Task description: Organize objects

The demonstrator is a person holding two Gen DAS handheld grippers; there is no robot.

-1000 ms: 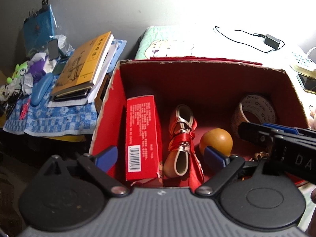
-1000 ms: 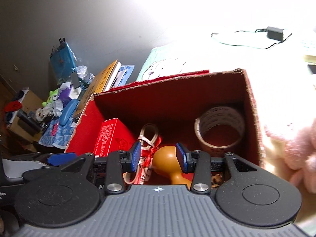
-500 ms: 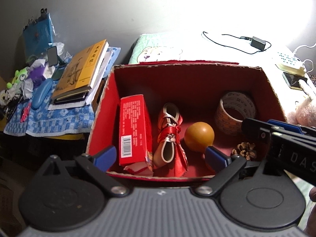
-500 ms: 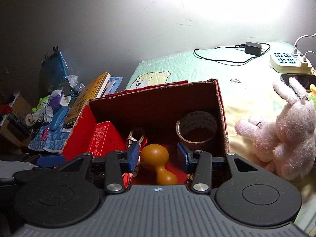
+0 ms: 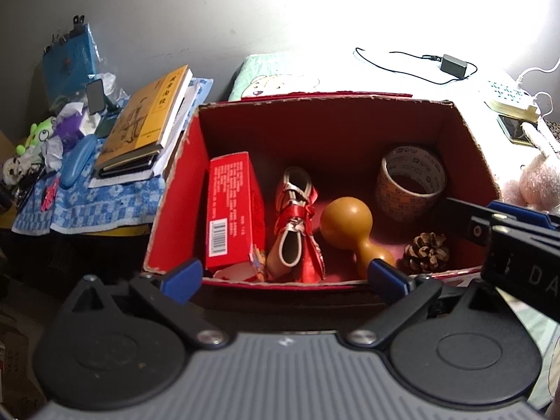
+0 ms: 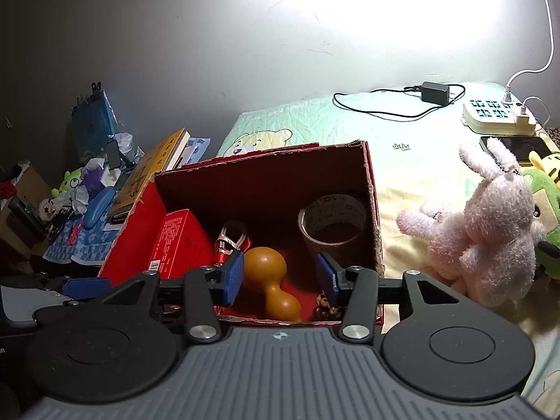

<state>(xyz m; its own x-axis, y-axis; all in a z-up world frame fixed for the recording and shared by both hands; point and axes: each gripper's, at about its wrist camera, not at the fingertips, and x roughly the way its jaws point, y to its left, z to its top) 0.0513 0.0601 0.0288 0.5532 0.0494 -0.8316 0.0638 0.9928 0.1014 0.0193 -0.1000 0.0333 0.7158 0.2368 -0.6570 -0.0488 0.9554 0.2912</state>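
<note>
Both tongs hover empty at the near rim of a red cardboard box (image 5: 175, 189) on a bed: the left tongs (image 5: 285, 274) spread wide, the right tongs (image 6: 280, 274) half-spread, both opening. Inside lie a wooden gourd (image 5: 350, 225), pine cone (image 5: 425, 252), tape roll (image 5: 411, 182) and red carton (image 5: 232, 206).

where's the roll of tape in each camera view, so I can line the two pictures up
Left wrist view: the roll of tape stands on its side in the far right corner of the red box, beyond the pine cone.
Right wrist view: the roll of tape leans against the box's right wall, above the right gripper, whose jaws are opening and empty.
Shared landmark: the orange gourd, left of the tape in both.
</note>
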